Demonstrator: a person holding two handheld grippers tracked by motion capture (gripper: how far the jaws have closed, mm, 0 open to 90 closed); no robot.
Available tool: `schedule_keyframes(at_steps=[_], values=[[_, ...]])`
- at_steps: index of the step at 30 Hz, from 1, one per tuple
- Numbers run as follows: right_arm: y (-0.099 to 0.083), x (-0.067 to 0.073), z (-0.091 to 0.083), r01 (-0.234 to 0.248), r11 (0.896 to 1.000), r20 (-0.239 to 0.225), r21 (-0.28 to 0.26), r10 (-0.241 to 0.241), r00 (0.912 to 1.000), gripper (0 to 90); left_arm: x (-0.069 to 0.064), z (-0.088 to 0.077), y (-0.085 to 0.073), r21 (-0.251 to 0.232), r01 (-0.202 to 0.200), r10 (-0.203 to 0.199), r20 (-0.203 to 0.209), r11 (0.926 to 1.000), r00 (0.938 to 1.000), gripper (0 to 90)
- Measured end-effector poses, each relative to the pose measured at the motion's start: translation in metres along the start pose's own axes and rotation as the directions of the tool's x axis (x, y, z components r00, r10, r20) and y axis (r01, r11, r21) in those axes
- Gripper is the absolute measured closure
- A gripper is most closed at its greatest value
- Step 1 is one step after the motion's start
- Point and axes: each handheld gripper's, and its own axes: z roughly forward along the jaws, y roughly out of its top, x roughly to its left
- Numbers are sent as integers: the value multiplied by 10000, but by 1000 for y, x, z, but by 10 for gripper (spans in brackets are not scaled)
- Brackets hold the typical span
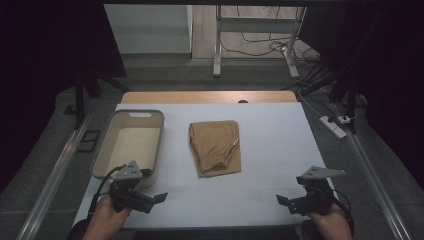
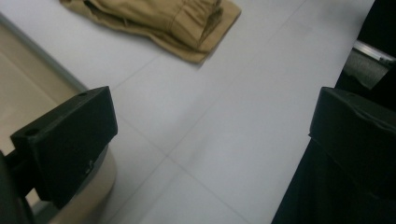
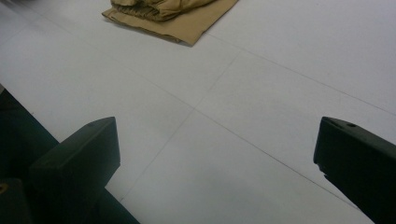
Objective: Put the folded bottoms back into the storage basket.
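A folded tan garment lies in the middle of the white table; its near corner appears in the left gripper view and in the right gripper view. An empty beige bin stands to its left. My left gripper is held low at the table's front left, just in front of the bin, open with nothing between its jaws. My right gripper is at the front right, also open and empty. Both point inward toward the table's middle.
The bin's rim runs beside the left jaw in the left gripper view. A wooden strip edges the table's far side. Beyond it stand a metal frame, loose cables and a power strip on the floor at right.
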Motion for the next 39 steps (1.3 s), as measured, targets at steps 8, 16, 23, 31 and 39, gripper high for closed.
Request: schedule_keyframes(at_steps=[8,16,23,31,39], values=[[0,0,0,4,10000,0,22,-4,10000,3,-3,11,9,108,-101,100,145,9999,9998,0],[0,0,0,-1,10000,6,31,1,10000,3,-5,27,19,219,-115,112,142,9997,9998,0],[0,0,0,3,10000,16,52,-3,10000,3,-3,37,24,101,150,-152,190,9998,9997,0],[0,0,0,-9,10000,7,25,9,10000,3,-3,55,31,153,304,-310,441,9994,9985,0],[0,0,0,13,10000,-5,12,-13,10000,3,-3,72,40,526,69,-91,408,9986,9991,0]])
